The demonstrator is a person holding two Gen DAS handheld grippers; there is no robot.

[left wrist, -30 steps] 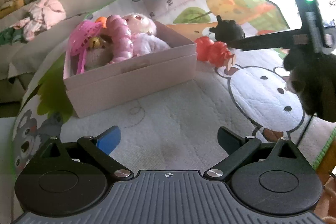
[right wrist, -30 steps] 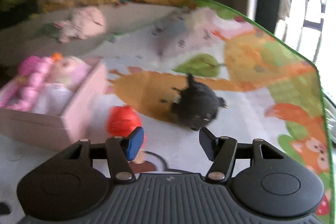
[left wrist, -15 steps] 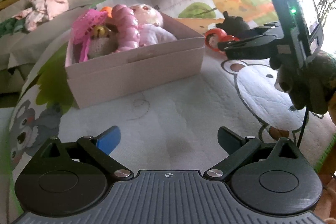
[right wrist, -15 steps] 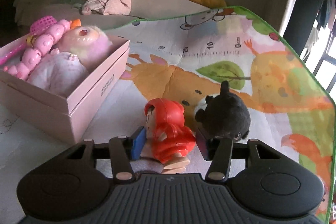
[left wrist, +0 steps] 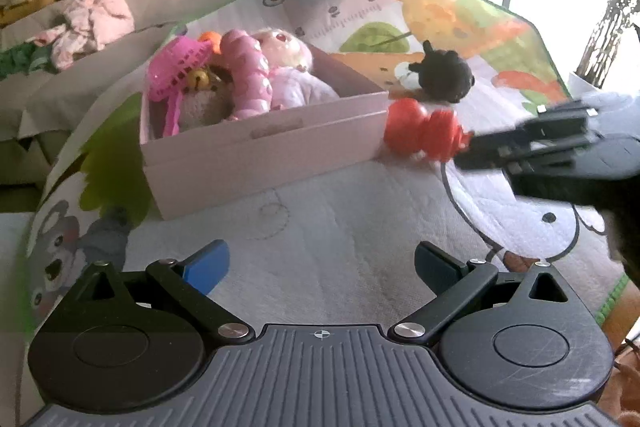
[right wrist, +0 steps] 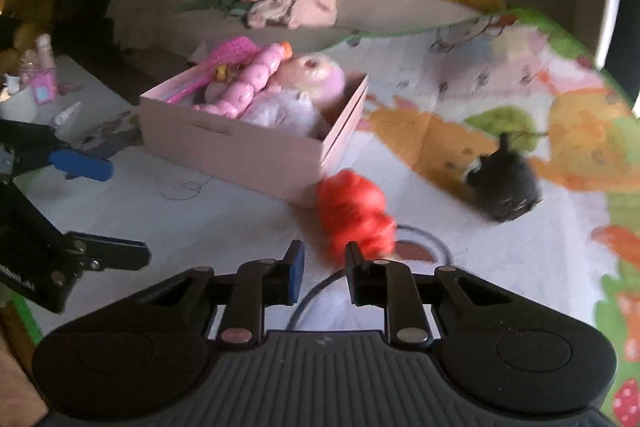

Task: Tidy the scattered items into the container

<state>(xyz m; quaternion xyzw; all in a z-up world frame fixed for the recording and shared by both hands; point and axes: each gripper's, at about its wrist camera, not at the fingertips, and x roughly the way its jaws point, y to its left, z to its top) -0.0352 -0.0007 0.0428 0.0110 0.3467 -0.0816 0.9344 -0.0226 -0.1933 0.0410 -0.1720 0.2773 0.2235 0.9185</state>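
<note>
A: On the play mat (left wrist: 320, 227), touching the pink box (left wrist: 260, 151) corner: one red doll (right wrist: 354, 211), blurred. Just beyond the right gripper (right wrist: 322, 263).
B: Gripped?
A: No. Jaws just closing, narrow, nothing between. Left gripper (left wrist: 320, 267) wide, empty.
B: Else?
A: One black plush (left wrist: 444, 77) loose; grey sofa (right wrist: 200, 3) behind.

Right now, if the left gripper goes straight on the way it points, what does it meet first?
The left gripper would most likely meet the play mat, just short of the front wall of the pink box. Depth is unclear; it might reach the box first.
</note>
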